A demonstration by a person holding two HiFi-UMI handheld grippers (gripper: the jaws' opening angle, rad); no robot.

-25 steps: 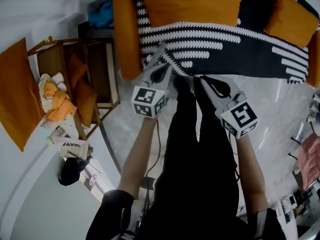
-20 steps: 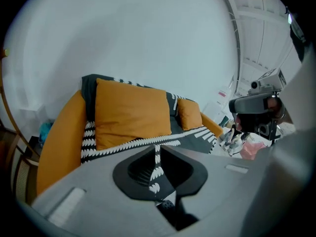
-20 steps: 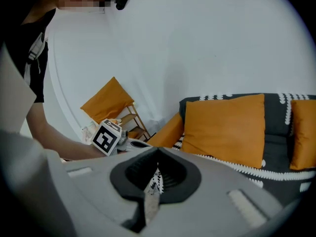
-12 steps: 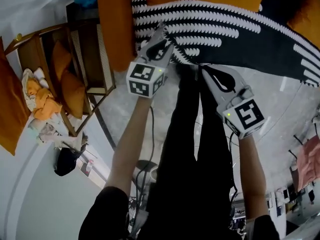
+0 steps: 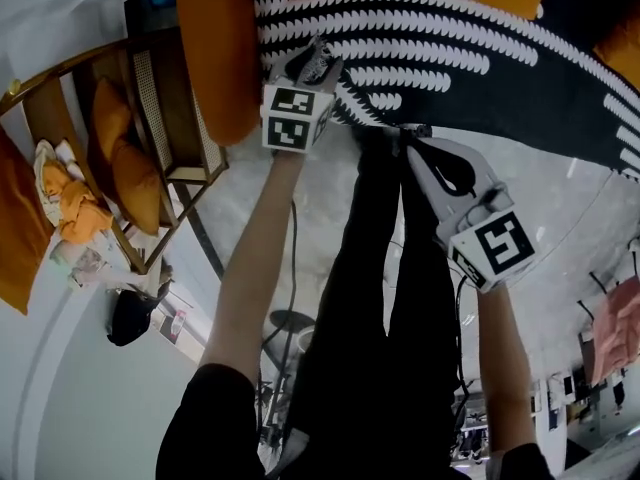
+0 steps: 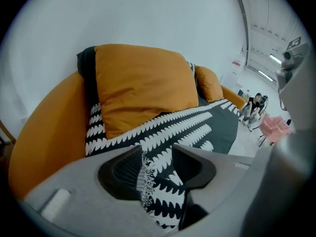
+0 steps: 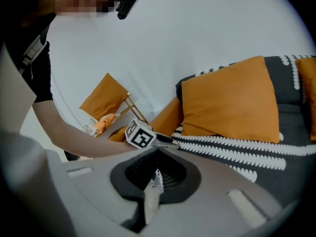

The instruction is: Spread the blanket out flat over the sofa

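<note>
Since a moment ago the blanket (image 5: 450,58) edge has gone up toward the sofa (image 5: 215,58) arm with the left tool (image 5: 316,60); its jaws are opening, the edge loose between them; the blanket lies across the seat. The right tool (image 5: 412,136) pinches the front edge, likely to keep it pulled flat while the left lets go.

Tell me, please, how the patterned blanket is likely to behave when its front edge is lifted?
Probably floppy: the blanket follows the sofa seat and droops over its front. Likely light, since the right gripper pinches just its fringed edge. It may slip free where the left gripper is opening its jaws around the edge.
</note>
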